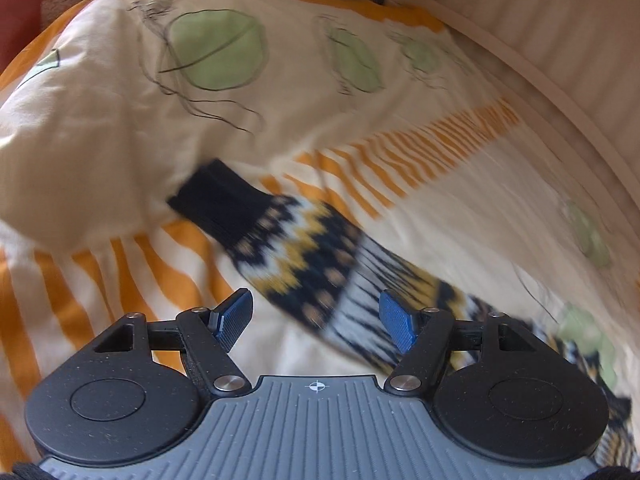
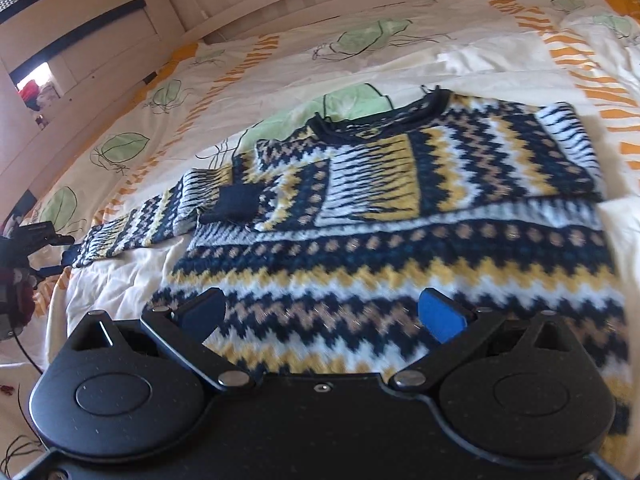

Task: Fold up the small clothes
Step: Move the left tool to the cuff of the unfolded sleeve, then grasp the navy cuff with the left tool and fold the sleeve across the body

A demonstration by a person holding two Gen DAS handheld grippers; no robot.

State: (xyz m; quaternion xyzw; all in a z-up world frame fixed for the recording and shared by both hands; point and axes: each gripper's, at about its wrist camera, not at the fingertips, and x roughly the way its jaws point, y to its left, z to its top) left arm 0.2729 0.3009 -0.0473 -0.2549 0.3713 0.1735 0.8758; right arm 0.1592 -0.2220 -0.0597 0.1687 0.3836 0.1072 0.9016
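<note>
A small knitted sweater (image 2: 400, 216) in navy, white and yellow zigzags lies flat on the bed. One sleeve is folded across the chest, its navy cuff (image 2: 236, 202) near the middle. The other sleeve (image 2: 132, 224) stretches out to the left. In the left wrist view that sleeve (image 1: 320, 264) runs diagonally, its navy cuff (image 1: 220, 204) at the far end. My left gripper (image 1: 316, 316) is open and empty just above the sleeve. It also shows at the left edge of the right wrist view (image 2: 36, 236). My right gripper (image 2: 324, 312) is open and empty over the sweater's lower hem.
The bed cover (image 2: 460, 68) is cream with orange stripes and green leaf prints. A raised fold of the cover (image 1: 80, 152) bulges left of the cuff. A pale wooden bed frame (image 1: 560, 60) runs along the far side. A cupboard (image 2: 80, 40) stands at the far left.
</note>
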